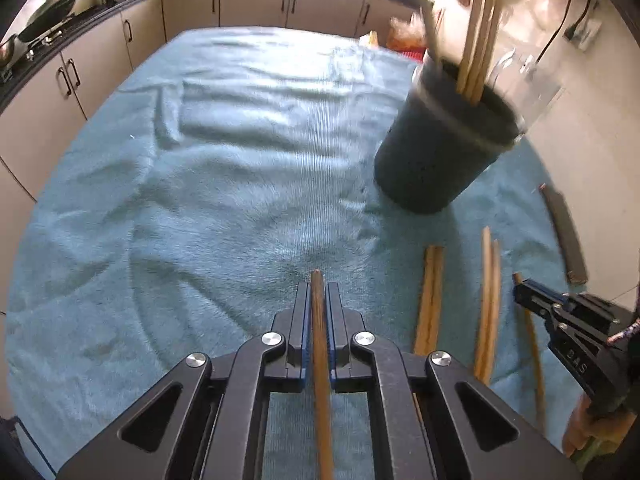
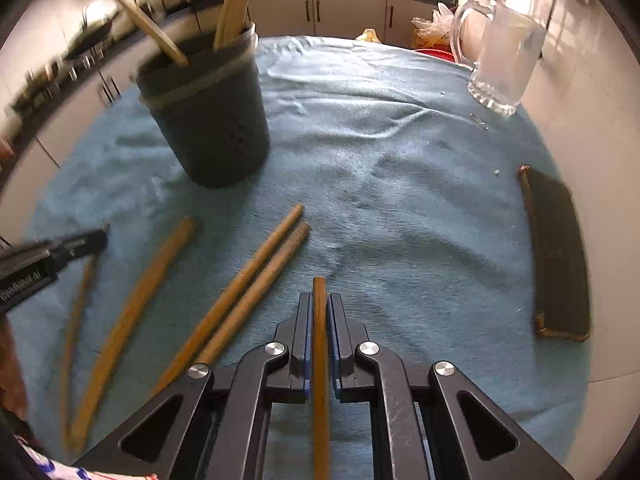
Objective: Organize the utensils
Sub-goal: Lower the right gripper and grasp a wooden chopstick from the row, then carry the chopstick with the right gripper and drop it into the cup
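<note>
My left gripper point(image 1: 318, 288) is shut on a wooden utensil handle point(image 1: 321, 360) that runs back between its jaws, over the blue cloth. A dark utensil holder point(image 1: 444, 140) with several wooden utensils in it stands ahead to the right. My right gripper point(image 2: 320, 300) is likewise shut on a wooden handle point(image 2: 320, 364). In the right wrist view the holder point(image 2: 208, 120) stands at the upper left. Loose wooden handles point(image 2: 248, 300) lie on the cloth between the grippers, and a curved one point(image 2: 132, 320) lies further left. The left gripper point(image 2: 100, 236) shows at the left edge.
The table is covered by a blue towel point(image 2: 400, 200). A glass jug point(image 2: 504, 48) stands at the far right near the wall. A dark flat case point(image 2: 560, 256) lies along the right edge. Kitchen cabinets and a worktop point(image 1: 248, 4) ring the table.
</note>
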{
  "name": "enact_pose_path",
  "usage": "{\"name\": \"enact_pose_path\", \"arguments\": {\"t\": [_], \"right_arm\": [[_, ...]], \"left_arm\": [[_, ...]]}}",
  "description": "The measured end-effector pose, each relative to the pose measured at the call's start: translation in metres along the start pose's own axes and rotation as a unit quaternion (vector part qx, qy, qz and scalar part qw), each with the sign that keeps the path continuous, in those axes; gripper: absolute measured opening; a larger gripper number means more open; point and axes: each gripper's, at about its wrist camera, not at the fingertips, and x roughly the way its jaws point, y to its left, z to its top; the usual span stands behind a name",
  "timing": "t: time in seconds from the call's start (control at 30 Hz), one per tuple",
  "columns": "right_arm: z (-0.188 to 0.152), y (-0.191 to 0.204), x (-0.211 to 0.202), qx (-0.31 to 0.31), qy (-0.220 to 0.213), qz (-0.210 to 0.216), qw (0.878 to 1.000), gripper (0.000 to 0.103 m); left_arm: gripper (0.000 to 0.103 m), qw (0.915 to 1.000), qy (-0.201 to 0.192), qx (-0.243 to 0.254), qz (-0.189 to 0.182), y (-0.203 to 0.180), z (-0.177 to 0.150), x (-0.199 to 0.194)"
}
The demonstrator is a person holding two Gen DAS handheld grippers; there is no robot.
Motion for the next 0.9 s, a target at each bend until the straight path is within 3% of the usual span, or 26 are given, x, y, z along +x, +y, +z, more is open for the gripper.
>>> {"name": "enact_pose_path", "arguments": {"t": [0.17, 0.4, 0.63, 0.9], "right_arm": [[-0.004, -0.002, -0.056, 0.009, -0.081, 0.027, 0.996, 0.007], [-0.016, 0.006, -0.129, 0.006, -0.176, 0.035, 0.984, 0.007], [-0.039, 0.018, -0.182, -0.009, -0.233, 0.036, 0.972, 0.007], [-0.047, 0.026, -0.211, -0.020, -0.260, 0.040, 0.964, 0.007]], "left_arm": [[0.006, 0.9970, -0.076, 0.010, -0.008, -0.003, -0.007, -0.065], [0.006, 0.9832, -0.181, 0.018, -0.020, -0.014, -0.032, -0.157], [0.006, 0.9700, -0.240, 0.040, -0.003, -0.027, -0.063, -0.205], [0.006, 0.9616, -0.270, 0.043, -0.022, -0.031, -0.075, -0.241]]}}
